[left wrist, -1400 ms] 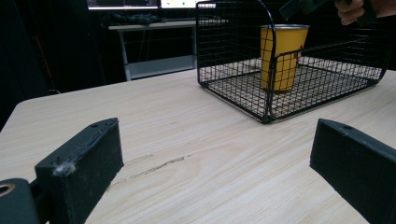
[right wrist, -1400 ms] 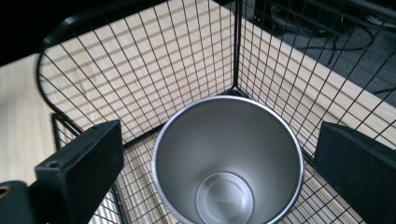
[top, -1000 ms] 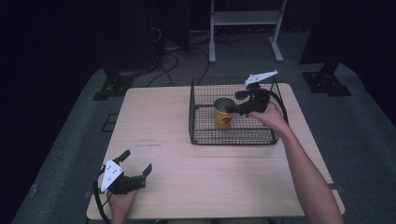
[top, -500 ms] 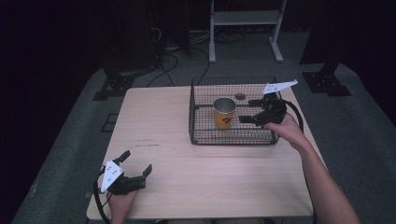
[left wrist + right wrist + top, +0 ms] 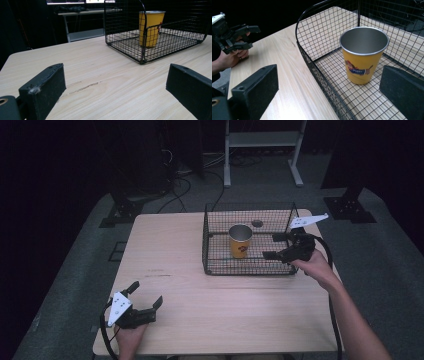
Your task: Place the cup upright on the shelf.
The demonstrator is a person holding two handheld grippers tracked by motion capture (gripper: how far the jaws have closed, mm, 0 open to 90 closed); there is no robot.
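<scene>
- Spreading wide and gripping nothing: right gripper [image 5: 278, 246], hovering at the right side of the wire basket [image 5: 214, 251], jaws reaching in over its right wall toward the cup [image 5: 240, 240].
- Standing upright inside the basket, on its mesh floor: yellow cup [image 5: 362, 55], long axis vertical, open steel mouth pointing straight up, printed dog picture facing the right gripper.
- Sitting apart from the jaws, framed between them in the right gripper view, touching neither.
- Stretching in from the basket's near-right: forearm long and nearly straight, right hand [image 5: 314, 264] wrapped around the gripper's body, cable looping away behind it.
- Lying beyond the cup, near the basket's far wall: a small dark round thing [image 5: 257, 223], too small to name.
- Resting well apart from the basket, at the near-left corner of the table [image 5: 170, 250]: left gripper [image 5: 146, 295], jaws also gaping and empty, low over the wood, aiming toward the basket.
</scene>
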